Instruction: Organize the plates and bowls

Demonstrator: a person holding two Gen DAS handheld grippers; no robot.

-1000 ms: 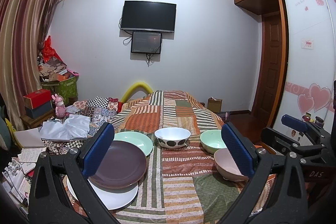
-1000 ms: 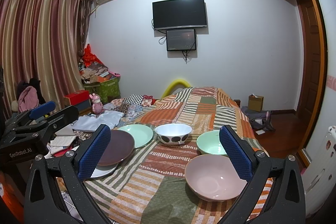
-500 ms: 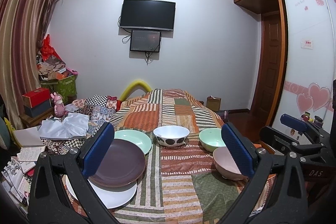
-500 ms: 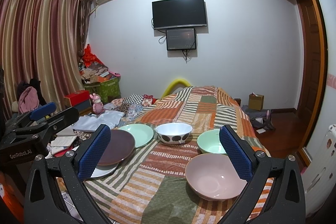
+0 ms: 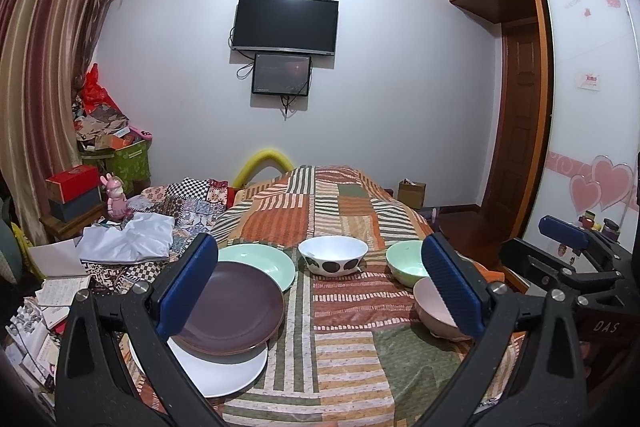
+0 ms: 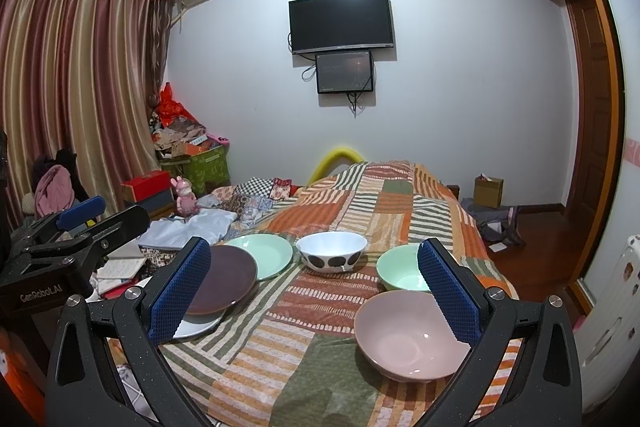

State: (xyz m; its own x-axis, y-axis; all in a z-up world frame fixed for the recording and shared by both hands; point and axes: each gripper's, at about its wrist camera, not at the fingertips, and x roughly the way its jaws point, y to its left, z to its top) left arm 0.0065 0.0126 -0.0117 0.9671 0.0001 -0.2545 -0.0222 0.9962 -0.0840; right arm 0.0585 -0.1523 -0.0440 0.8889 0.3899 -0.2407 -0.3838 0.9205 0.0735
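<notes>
Patchwork-quilted bed [image 5: 340, 211] carrying six pieces of crockery, seen from both wrist cameras. Left gripper [image 5: 320, 283]: blue-padded fingers [image 5: 188, 283] wide apart, holding nothing, raised above the near end of the bed. Right gripper [image 6: 316, 291]: fingers [image 6: 448, 295] likewise wide apart and empty, raised above the same end, further right.

Plates, left side: a white plate [image 5: 224, 371] lies nearest; a dark purple plate [image 5: 236, 307] rests on it, overlapping its far part; a mint green plate [image 5: 264, 263] lies just beyond, its near edge tucked under the purple plate's rim.

Bowls, centre and right: a white bowl with black spots [image 5: 333, 254] stands in the middle at the far side of the group; a mint green bowl [image 5: 406, 267] stands to its right; a pink bowl [image 6: 412, 337] stands nearest on the right, just in front of the green one. All three bowls are upright, and the interiors visible in the right wrist view hold nothing.

Left of the bed: heaped fabrics [image 5: 132, 239], a green box [image 5: 128, 163] filled with papers, and a pink rabbit figure [image 5: 117, 199].
</notes>
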